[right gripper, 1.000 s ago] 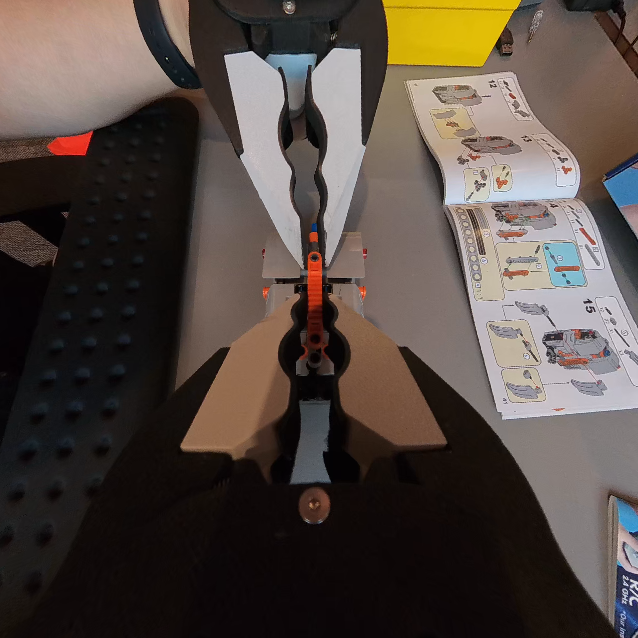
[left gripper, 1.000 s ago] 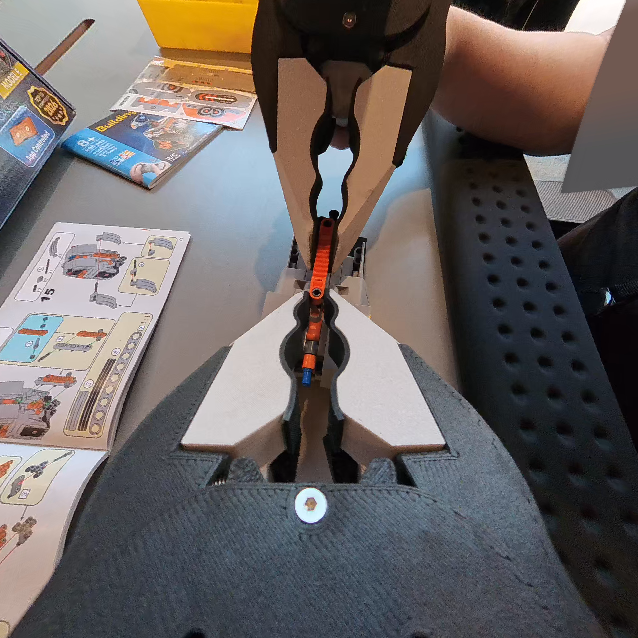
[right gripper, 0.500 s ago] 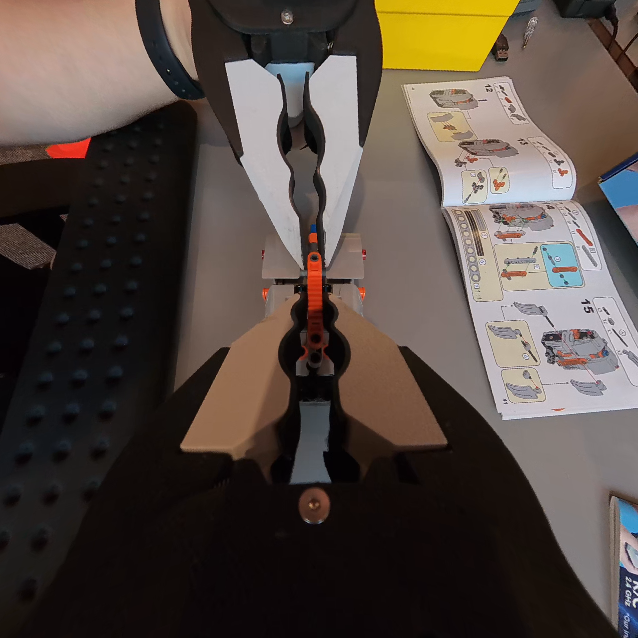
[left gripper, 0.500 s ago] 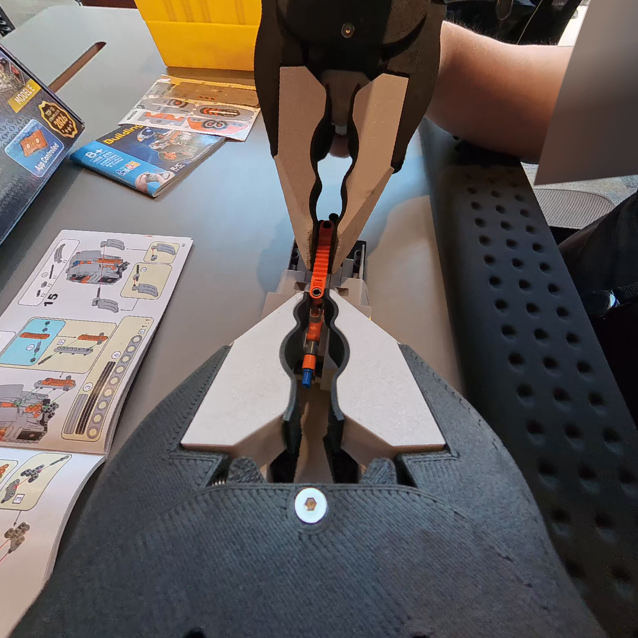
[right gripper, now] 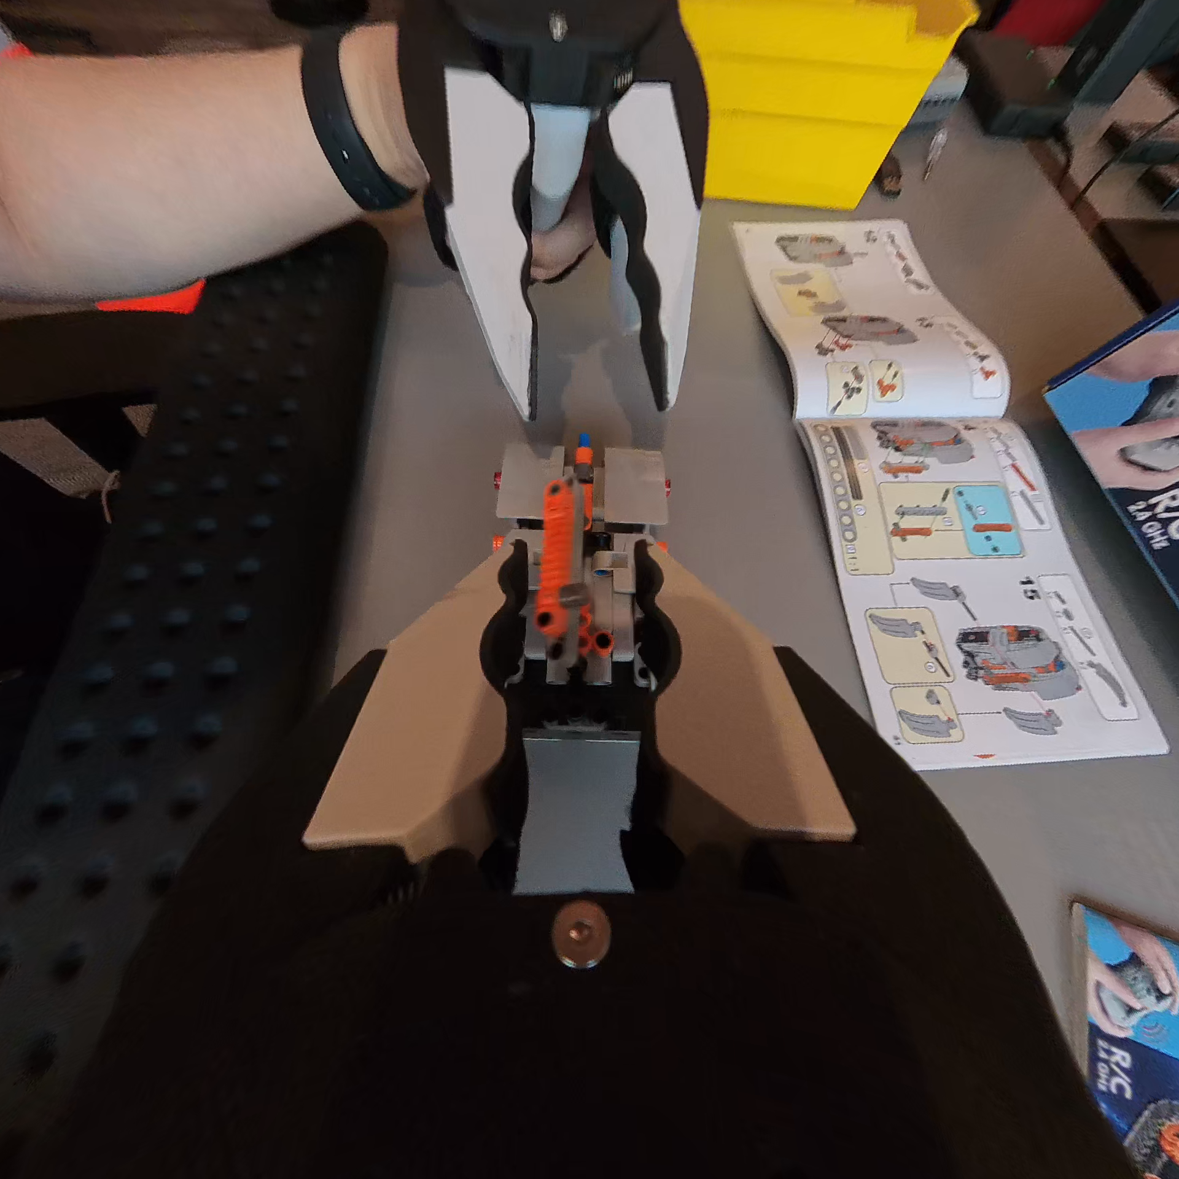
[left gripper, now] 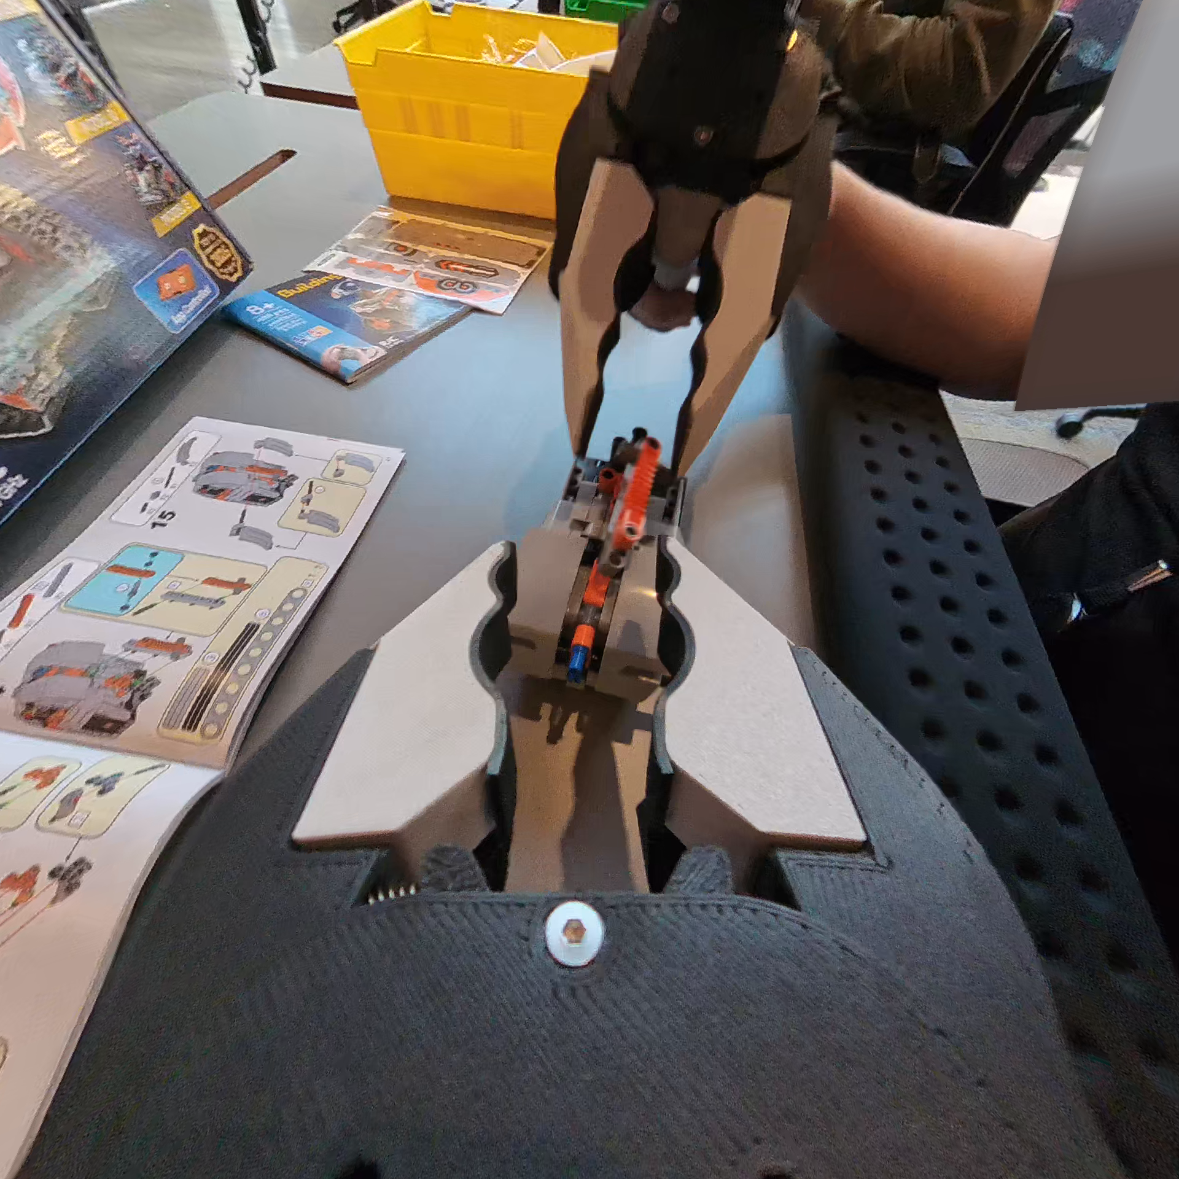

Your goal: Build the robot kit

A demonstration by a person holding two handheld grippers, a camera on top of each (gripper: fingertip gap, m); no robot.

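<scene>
A grey brick-built model [left gripper: 612,631] stands on the grey table [left gripper: 446,408] with an orange ribbed beam [left gripper: 638,491] tilted on top and a blue pin at one end. My left gripper [left gripper: 587,555] is open, its fingers on either side of the model's near end. In the right wrist view it [right gripper: 596,405] hangs just beyond the model [right gripper: 574,504], apart from it. My right gripper [right gripper: 580,555] is open with its fingers astride the other end, next to the orange beam [right gripper: 558,561]. It also shows in the left wrist view [left gripper: 631,456]. I cannot tell if either touches the model.
An open instruction booklet [left gripper: 172,587] [right gripper: 957,529] lies beside the model. A black perforated mat [left gripper: 957,638] [right gripper: 159,574] runs along the other side. A yellow bin [left gripper: 472,121], a printed box [left gripper: 83,255], a sticker sheet [left gripper: 434,261] and a blue booklet [left gripper: 344,325] stand farther back. A person's forearms [right gripper: 159,172] hold the grippers. There is about 5 cm between the tips of the two grippers.
Both grippers were shut on the orange beam and have opened and let go. The left gripper has drawn back and lifted. The beam now leans to one side.
</scene>
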